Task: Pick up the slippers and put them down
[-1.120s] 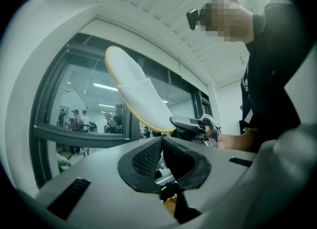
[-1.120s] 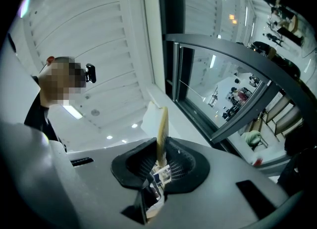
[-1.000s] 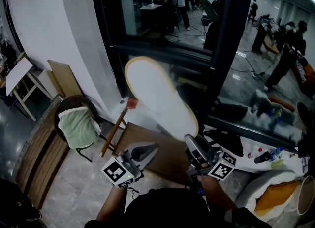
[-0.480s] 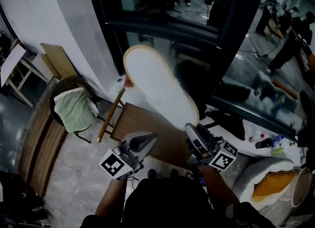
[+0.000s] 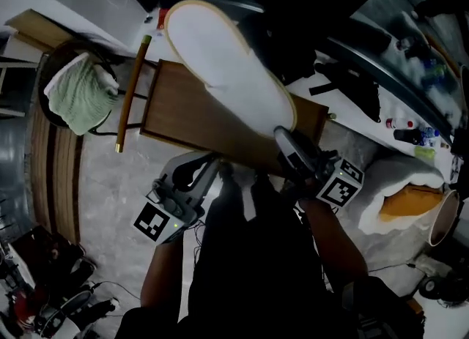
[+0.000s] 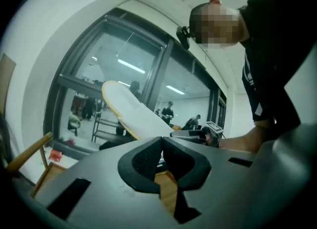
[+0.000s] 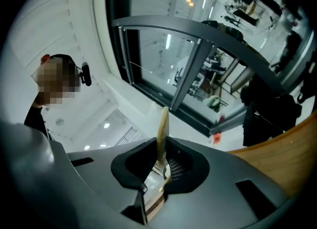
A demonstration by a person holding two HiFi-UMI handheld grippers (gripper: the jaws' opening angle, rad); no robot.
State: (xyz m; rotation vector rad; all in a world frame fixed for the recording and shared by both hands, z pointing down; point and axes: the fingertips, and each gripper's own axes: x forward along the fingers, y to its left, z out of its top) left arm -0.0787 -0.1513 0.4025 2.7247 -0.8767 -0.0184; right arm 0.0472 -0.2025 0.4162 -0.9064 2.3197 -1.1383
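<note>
A long white slipper (image 5: 220,59) with a tan rim slants over the brown wooden table (image 5: 176,114) in the head view. My right gripper (image 5: 289,147) is shut on the slipper's near end. From the right gripper view the slipper (image 7: 162,124) shows edge-on between the pads of the right gripper (image 7: 161,166). Left of it my left gripper (image 5: 209,170) hangs over the floor with its jaws shut and nothing between them. In the left gripper view the left gripper (image 6: 161,150) has its pads touching. Beyond it are the slipper (image 6: 131,114) and the right gripper (image 6: 198,134).
A chair with a green towel (image 5: 73,92) stands at the left and a wooden stick (image 5: 132,88) leans beside the table. An orange cushion on white bedding (image 5: 407,198), small bottles (image 5: 410,136) and a black bag (image 5: 352,85) lie at the right.
Both grippers have sunk and the slipper has come down with the right one, close over the wooden table. The head view has tipped down toward the floor.
</note>
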